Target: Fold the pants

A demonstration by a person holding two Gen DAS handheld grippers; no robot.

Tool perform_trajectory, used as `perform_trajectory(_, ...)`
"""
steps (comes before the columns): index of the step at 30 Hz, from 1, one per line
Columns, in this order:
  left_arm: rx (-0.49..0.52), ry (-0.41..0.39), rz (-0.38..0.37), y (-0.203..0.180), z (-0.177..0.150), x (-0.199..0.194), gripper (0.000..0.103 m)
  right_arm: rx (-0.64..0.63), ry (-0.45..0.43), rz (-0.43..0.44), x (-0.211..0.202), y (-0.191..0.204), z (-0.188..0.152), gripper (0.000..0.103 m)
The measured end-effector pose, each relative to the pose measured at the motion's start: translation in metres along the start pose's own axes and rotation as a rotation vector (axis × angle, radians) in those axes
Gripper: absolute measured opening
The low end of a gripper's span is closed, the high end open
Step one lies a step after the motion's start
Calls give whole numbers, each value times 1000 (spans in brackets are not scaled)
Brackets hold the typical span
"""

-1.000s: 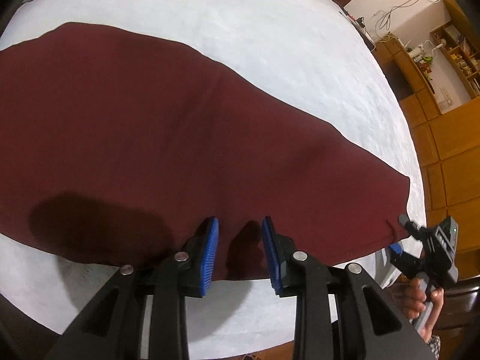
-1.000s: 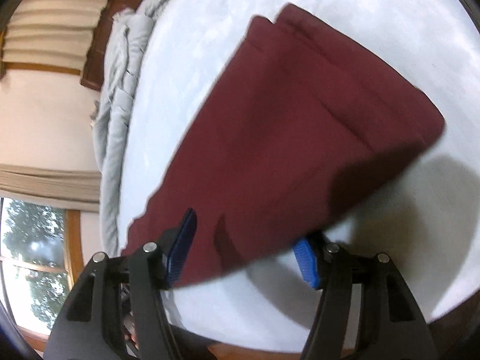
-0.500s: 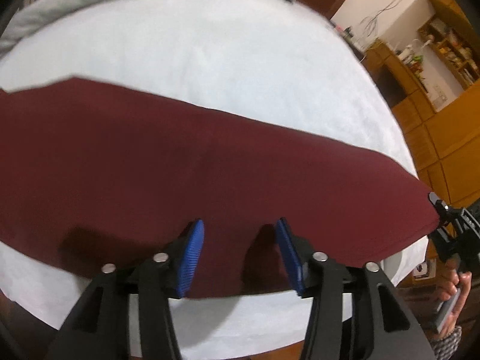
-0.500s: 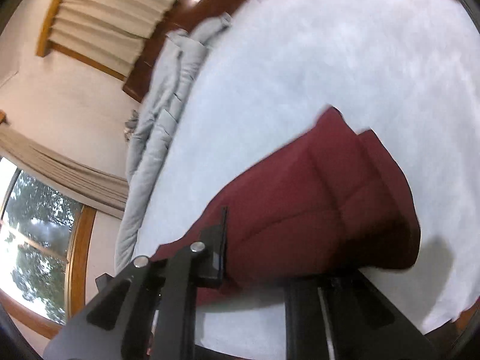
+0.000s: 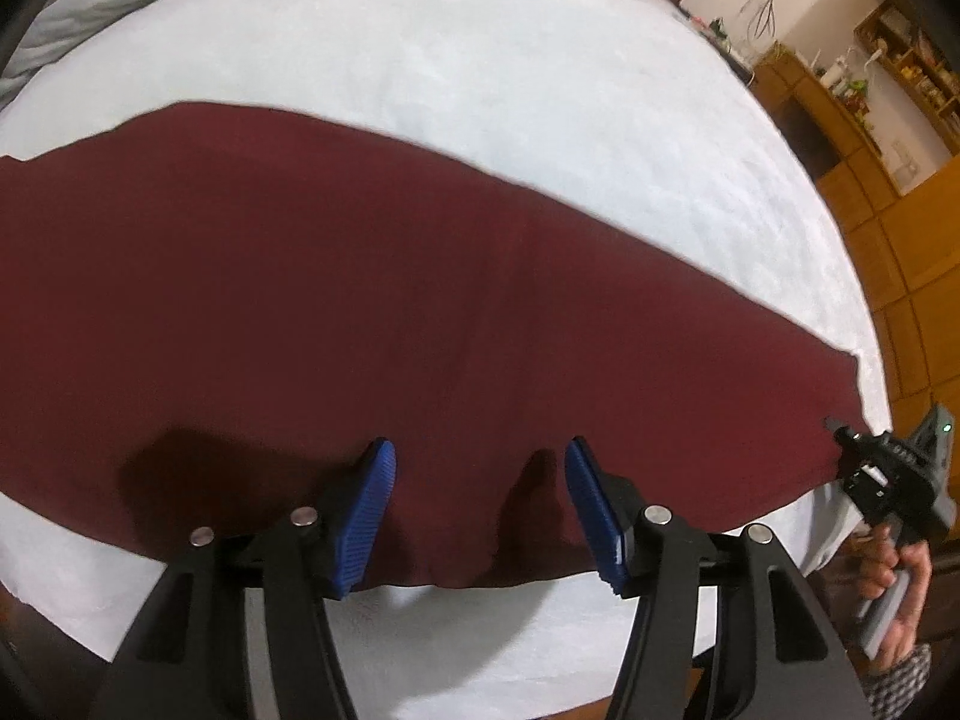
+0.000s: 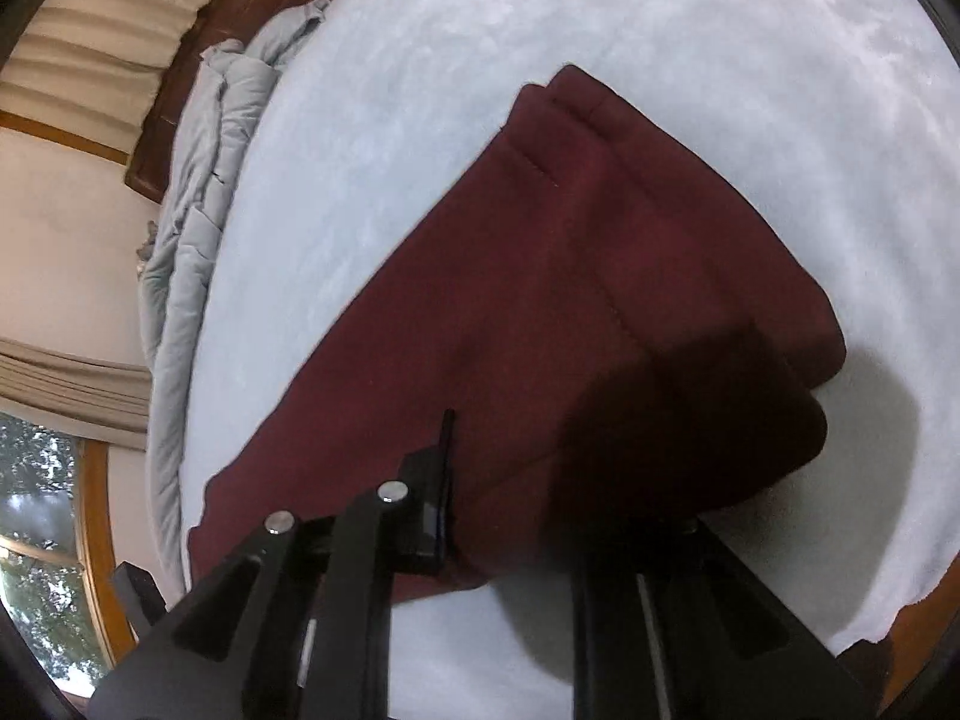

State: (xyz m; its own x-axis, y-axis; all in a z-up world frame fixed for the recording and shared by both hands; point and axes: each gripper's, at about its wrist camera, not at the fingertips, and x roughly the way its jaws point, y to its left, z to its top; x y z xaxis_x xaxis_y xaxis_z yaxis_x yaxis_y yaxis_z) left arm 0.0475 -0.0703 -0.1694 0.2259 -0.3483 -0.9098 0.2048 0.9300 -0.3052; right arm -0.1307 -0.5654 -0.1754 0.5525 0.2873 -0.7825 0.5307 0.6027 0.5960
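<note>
You are working on the lengthwise-folded pants [image 5: 384,312], which are lying flat across the white bed cover [image 5: 480,60], stretching away to both sides ahead of your left tongs [image 5: 477,510]. Those left tongs are hanging open just above the near edge of the cloth, blue pads [image 5: 372,510] spread apart and gripping nothing. Your right tongs [image 6: 510,516] are sitting at the end of the pants nearest them; the cloth is draping over the gap and hiding one finger, so I cannot tell whether they are clamped. This looks like the pick-up before a cross fold: you are probably needing to close on the edge at both spots, then carry that end over toward the far end.

Compared with a second ago, your left tongs are spreading wider and looking further up the bed, with the grey blanket [image 6: 198,192] now showing. Your right tongs were plainly open then, both blue pads visible, and are now tucking down into the cloth
</note>
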Motion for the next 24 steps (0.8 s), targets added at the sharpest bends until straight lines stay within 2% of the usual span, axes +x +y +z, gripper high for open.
perform_trajectory(3,41,-3,21,-17,2,7,64,17,12,-25,5,11,2,14)
perform_trajectory(6,0,-7,-15,-15,7,-2,64,-57,-45,-42,-11,40,-5,15)
perform_trajectory(8,-48,-10,-35,-2,7,-13,64,-129,-95,-24,-26,67,-9,15)
perform_trajectory(13,-65,-60,-10,20,4,-42,64,-350,-167,39,-43,153,-26,15)
perform_trajectory(18,-122,-91,-15,46,-4,-62,65,-509,-131,84,-19,226,-49,15)
perform_trajectory(24,-188,-128,9,71,-11,-80,67,-585,-55,113,23,281,-72,15)
